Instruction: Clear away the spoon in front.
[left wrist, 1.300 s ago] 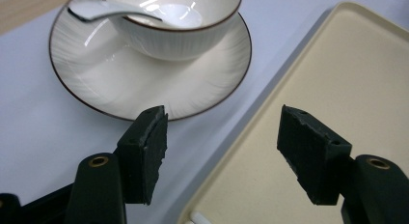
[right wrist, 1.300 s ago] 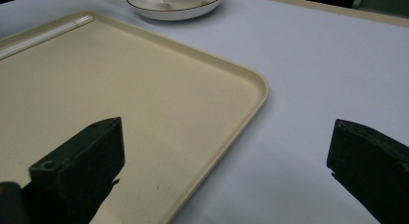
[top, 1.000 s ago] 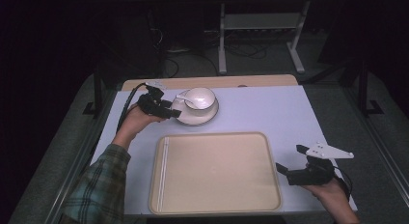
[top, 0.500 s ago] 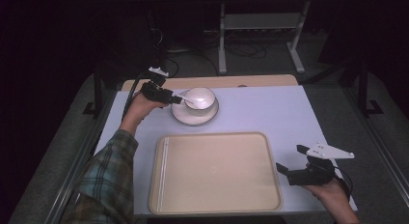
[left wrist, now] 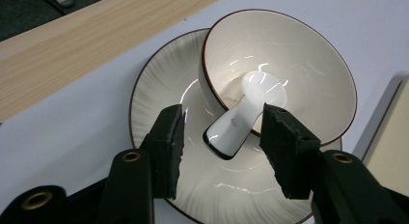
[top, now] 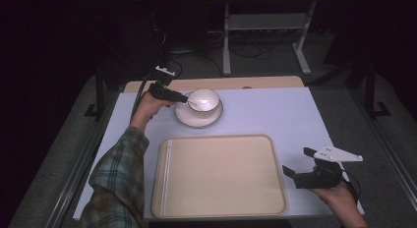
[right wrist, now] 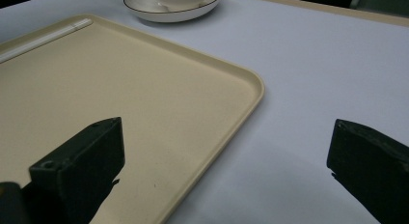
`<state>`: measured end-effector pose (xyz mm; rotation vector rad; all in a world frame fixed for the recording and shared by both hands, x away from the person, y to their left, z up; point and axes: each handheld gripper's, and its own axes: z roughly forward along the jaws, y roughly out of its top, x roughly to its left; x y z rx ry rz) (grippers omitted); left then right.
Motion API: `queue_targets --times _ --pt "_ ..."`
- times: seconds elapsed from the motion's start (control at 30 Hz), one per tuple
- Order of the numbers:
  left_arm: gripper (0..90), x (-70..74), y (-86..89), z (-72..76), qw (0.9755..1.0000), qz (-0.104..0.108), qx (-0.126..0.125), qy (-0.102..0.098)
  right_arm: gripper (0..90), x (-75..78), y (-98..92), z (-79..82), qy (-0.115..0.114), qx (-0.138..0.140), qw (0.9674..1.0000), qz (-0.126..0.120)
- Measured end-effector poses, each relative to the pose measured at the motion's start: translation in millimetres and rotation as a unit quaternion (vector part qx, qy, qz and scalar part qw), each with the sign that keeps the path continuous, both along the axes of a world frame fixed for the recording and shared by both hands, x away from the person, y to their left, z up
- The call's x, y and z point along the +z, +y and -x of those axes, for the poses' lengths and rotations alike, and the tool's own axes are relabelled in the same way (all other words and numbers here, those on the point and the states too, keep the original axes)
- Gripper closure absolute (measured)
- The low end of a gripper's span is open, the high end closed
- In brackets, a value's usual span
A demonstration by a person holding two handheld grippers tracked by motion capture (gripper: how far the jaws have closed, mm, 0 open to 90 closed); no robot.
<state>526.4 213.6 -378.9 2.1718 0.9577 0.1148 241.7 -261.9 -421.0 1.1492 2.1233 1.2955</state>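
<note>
White spoon [left wrist: 243, 115] lies in bowl [left wrist: 308, 69] on saucer [left wrist: 159, 84], handle between left tool [left wrist: 223, 147] jaws, which have just been closing, not yet touching. Right tool [top: 304, 165] released beside tray [top: 219, 176].

**Lighting and picture quality**

High view: the surface [top: 275, 115] is evenly lit from above, its surroundings nearly black; detail is soft. Left gripper view: sharp, with white glare streaks inside the bowl [left wrist: 289, 64] and on the spoon [left wrist: 241, 118]. Right gripper view: near jaws dark and blurred, faint shadows beneath them beside the tray [right wrist: 144, 89].
</note>
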Motion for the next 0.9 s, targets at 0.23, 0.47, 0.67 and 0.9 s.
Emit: queue_targets --times 0.23,0.47,0.67,0.9 --pt "61.0 -3.7 -4.4 -0.7 0.9999 0.003 -0.006 0.008 0.0 0.3 -0.5 0.3 -0.001 0.0 1.0 0.0" --pt "64.0 -3.5 -4.4 0.0 0.9999 0.001 -0.009 0.008 0.0 0.3 -0.6 0.4 -0.001 0.0 1.0 0.0" --pt "70.3 -1.8 -4.5 4.4 0.9999 0.003 -0.016 0.004 0.0 0.3 0.0 0.4 -0.001 0.001 1.0 0.0" --pt "80.7 2.0 -3.0 9.4 0.9994 0.016 -0.031 0.009 0.0 0.5 0.4 0.5 -0.001 0.0 1.0 0.0"
